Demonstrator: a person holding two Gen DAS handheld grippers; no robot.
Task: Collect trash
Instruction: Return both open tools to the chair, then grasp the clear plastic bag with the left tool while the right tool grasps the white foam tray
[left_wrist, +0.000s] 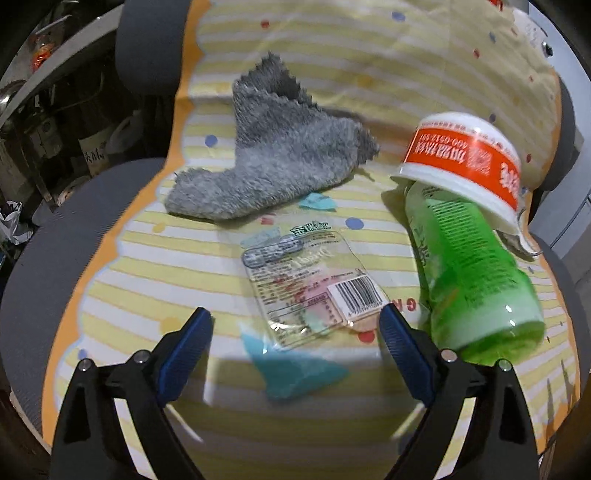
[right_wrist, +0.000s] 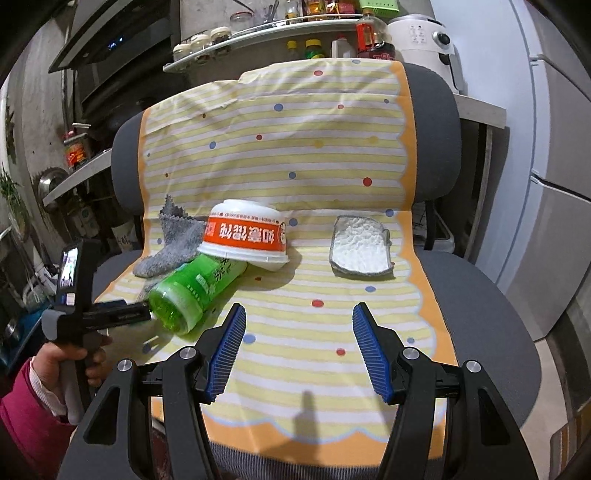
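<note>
With its jaws spread wide and empty, the left gripper (left_wrist: 295, 332) hangs just short of the clear wrapper (left_wrist: 314, 284), which lies flat directly ahead, long axis running away. The right gripper (right_wrist: 298, 350), equally open and empty, is farther off. Beyond lie the green bottle (left_wrist: 472, 266), cup (left_wrist: 465, 158) and grey sock (left_wrist: 273, 162). Only the right view shows the white pad (right_wrist: 360, 247).

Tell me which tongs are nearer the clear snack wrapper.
Left. The left tongs hang open right at the clear snack wrapper, straddling its near edge. The right tongs are open over bare cloth, with the green bottle between.
</note>
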